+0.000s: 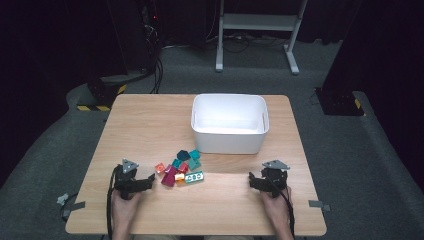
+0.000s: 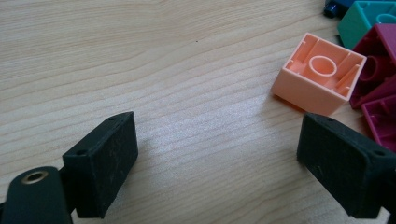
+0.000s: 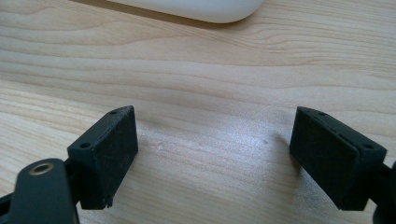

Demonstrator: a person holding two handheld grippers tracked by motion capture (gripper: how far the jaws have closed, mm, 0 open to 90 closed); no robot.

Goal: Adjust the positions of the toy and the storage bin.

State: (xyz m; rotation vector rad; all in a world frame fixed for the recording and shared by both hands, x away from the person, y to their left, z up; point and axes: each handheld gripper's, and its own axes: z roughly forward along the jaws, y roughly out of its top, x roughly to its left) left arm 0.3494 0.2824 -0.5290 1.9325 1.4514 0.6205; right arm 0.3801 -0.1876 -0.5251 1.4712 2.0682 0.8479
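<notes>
Down at the near edge of the tabletop [image 1: 150, 125] I rest my left hand-held gripper [image 1: 134, 181], jaws spread wide with nothing between them, just bare wood grain. It points toward the pile because that is where the work is: in the left gripper view the peach brick [image 2: 322, 74] lies upside down, hollow side up, just beyond and to the right of my right-hand jaw, not touching it. Magenta bricks [image 2: 378, 88] crowd right behind it, touching or nearly so, and a teal brick [image 2: 369, 18] sits farther back.

My right hand-held gripper [image 1: 264, 181] is parked well apart on the other side, also released and empty, jaws wide over plain wood. In its own view the rounded lower edge of the white bin [image 3: 196, 9] shows at the top, so it already faces the container.

From the high view, the brick pile [image 1: 181, 167] sits between my two hands, near the front wall of the white bin, which looks empty. My guess: bricks go into the bin, and nothing is started yet. Both jaws are wide so either hand can take a brick straight off. The peach brick is the closest pick for the left.
</notes>
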